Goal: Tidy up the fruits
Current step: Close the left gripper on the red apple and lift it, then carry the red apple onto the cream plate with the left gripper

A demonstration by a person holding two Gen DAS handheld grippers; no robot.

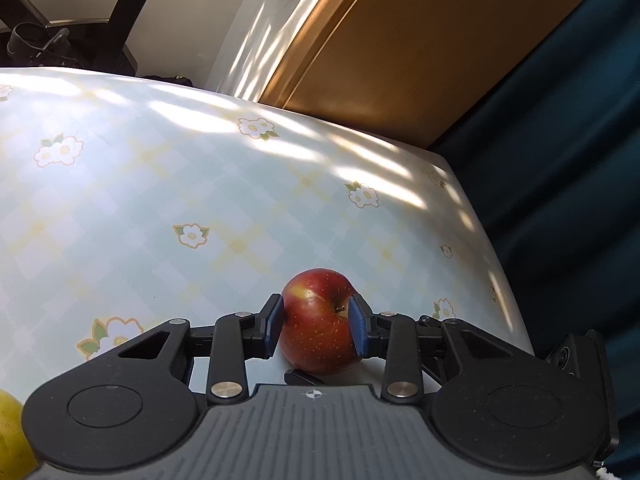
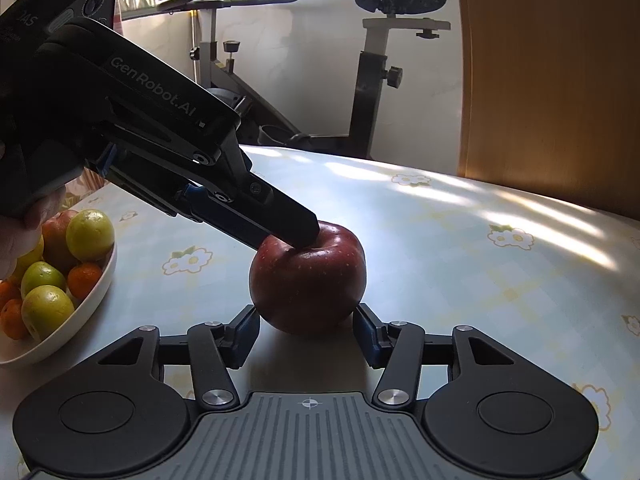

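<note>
A red apple [image 1: 316, 336] rests on the flowered tablecloth [image 1: 160, 200]. In the left wrist view my left gripper [image 1: 318, 312] is shut on it, blue pads [image 1: 276, 320] pressed to both sides, the stem beside the right pad. In the right wrist view the same apple [image 2: 308, 284] sits just past my right gripper [image 2: 307, 316], whose fingertips [image 2: 250, 320] touch its lower flanks. The left gripper [image 2: 308, 240] reaches in from the upper left, one finger on the apple's top and the other hidden behind it.
A white bowl [image 2: 102, 292] with green fruits, oranges and another apple stands at the left. A hand [image 2: 20, 236] holds the left gripper above it. An exercise bike [image 2: 372, 80] and a wooden panel [image 2: 552, 80] stand behind the table. A dark blue curtain [image 1: 560, 160] hangs past the table's right edge.
</note>
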